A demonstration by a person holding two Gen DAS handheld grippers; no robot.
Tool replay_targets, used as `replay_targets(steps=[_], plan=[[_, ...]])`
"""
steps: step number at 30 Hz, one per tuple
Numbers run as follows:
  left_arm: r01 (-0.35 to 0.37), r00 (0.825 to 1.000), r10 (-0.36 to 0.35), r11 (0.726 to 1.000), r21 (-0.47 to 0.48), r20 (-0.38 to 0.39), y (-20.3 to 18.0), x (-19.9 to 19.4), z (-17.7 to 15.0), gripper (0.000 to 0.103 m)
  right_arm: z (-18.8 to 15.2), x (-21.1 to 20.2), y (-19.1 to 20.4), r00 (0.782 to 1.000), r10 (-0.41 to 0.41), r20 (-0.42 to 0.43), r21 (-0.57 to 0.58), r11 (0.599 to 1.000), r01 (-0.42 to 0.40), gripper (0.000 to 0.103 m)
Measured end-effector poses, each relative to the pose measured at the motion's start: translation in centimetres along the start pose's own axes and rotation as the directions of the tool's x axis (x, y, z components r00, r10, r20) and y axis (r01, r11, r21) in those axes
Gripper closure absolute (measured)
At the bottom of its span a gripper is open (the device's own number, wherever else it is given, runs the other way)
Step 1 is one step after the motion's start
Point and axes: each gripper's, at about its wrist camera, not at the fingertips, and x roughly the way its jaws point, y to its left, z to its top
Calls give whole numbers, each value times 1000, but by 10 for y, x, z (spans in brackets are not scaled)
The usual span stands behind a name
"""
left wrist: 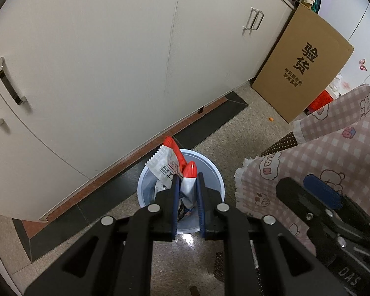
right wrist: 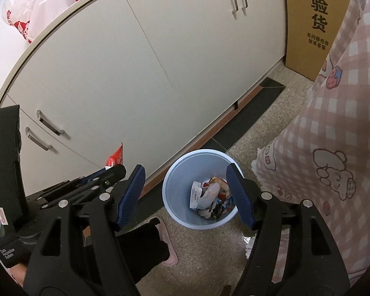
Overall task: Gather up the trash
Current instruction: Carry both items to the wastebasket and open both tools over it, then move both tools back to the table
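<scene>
Pinching wrapper (left wrist: 175,170) in L tongs (left wrist: 188,185), above bin (left wrist: 217,172)

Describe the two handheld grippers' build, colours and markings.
Both the left gripper and the right gripper have black angular linkage arms with round silver rivets and ribbed dark-blue finger pads. White lettering marks the left unit's black body in the right wrist view.

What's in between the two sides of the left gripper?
A red-and-white snack wrapper, pinched in the left gripper above the light blue bin. The left wrist view shows it.
</scene>
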Motion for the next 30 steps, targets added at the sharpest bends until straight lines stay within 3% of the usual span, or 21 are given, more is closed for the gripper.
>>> replay_targets(steps=[10, 14, 15, 24, 30], plan=[[28, 999, -28, 1000, -13, 16, -6, 3, 9, 87, 5, 0, -8, 999, -15, 35, 20, 1000, 14, 35], [22, 1000, -21, 999, -27, 16, -5, 4, 11, 55, 7, -1, -14, 999, -16, 38, 43, 999, 14, 35], [22, 1000, -22, 999, -28, 18, -4, 4, 10, 51, 7, -1, -15, 999, -15, 37, 47, 999, 13, 35], [17, 1000, -16, 999, -29, 27, -2, -8, 11, 49, 8, -12, -9, 999, -1, 49, 42, 999, -1, 35], [25, 997, -21, 998, -49, 81, 3, -40, 13, 48, 13, -34, 2, 996, 30, 84, 25, 999, -32, 35]])
